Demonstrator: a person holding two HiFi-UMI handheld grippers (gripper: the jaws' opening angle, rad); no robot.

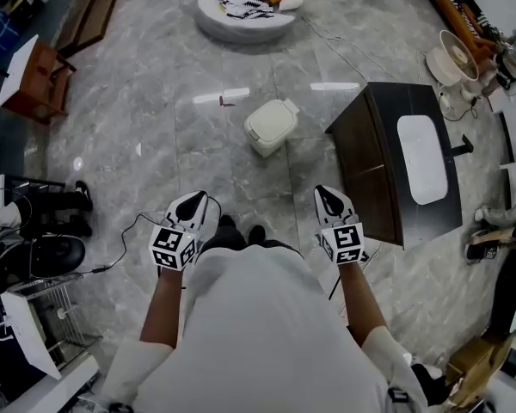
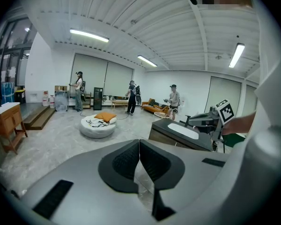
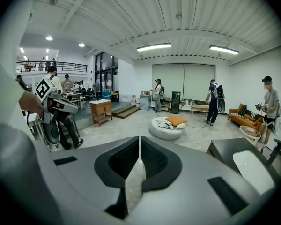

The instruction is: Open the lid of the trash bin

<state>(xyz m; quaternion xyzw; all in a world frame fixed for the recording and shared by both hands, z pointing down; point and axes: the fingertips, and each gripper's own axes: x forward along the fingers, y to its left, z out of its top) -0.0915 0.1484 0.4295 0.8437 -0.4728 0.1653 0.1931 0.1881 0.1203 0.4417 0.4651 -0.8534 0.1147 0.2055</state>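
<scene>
Fingers (image 2: pixel 126 161) shut tight on left gripper (image 1: pixel 192 203) and right gripper (image 1: pixel 329 194), both empty. Trash bin (image 1: pixel 265 143) at 12 o'clock, well apart, lid (image 1: pixel 271 120) down. Task looks unstarted: approach and lift remain.

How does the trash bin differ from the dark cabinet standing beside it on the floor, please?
The trash bin is cream-white all over; the cabinet is dark brown with a white basin in its top. The bin is much smaller and round-cornered; the cabinet is a long, sharp-edged block. The bin is topped by a shut lid, the cabinet by a flat counter. Both stand on the grey floor, apart.
</scene>
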